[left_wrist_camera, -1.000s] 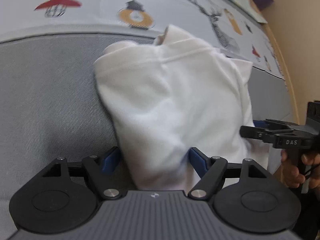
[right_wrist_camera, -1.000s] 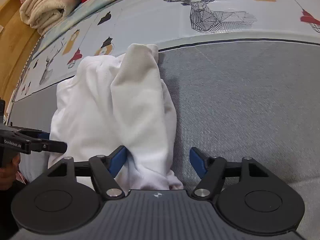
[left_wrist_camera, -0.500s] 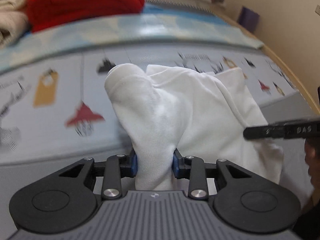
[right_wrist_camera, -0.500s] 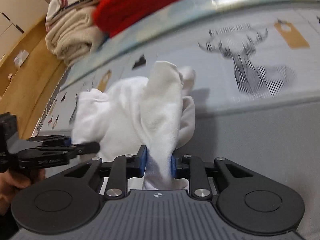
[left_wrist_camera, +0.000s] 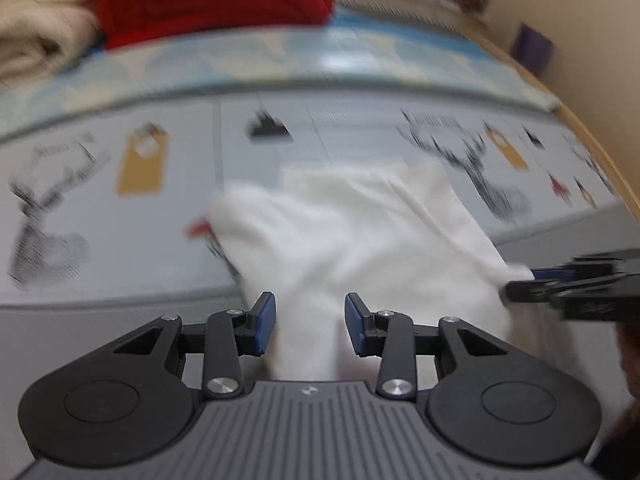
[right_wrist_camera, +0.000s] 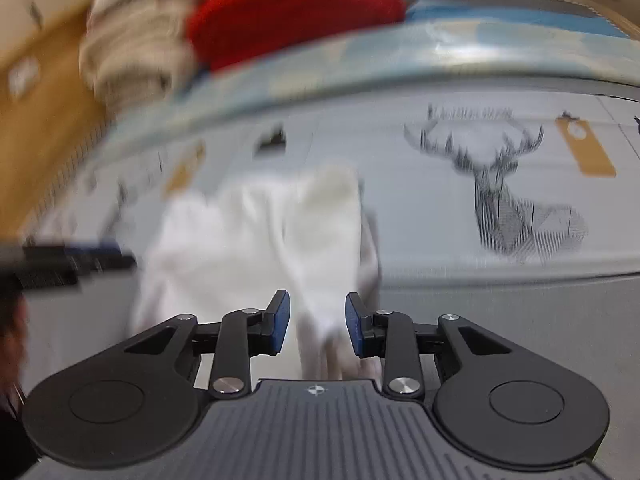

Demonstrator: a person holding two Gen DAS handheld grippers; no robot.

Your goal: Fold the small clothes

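Observation:
A small white garment (left_wrist_camera: 360, 232) lies bunched on the printed mat (left_wrist_camera: 120, 216), its near edge lifted. In the left wrist view my left gripper (left_wrist_camera: 310, 320) has a fold of it between its blue pads, and the jaws are opening slightly while the cloth still fills the gap. My right gripper (left_wrist_camera: 560, 284) shows at the garment's right corner. In the right wrist view my right gripper (right_wrist_camera: 317, 320) pinches another fold of the white garment (right_wrist_camera: 256, 240), its jaws also opening a little. The left gripper (right_wrist_camera: 80, 262) is blurred at the left edge.
Beyond the mat lie a red folded fabric (left_wrist_camera: 212, 0) and beige towels (left_wrist_camera: 36, 12). A deer print (right_wrist_camera: 500, 184) marks the mat to the right of the garment. Grey cloth surface (right_wrist_camera: 520, 340) runs along the near side. A wooden surface (right_wrist_camera: 40, 120) lies at far left.
Both grippers closed from wide open onto folds of the garment and rose with it. The views tilted up, so the red and beige piles came into sight.

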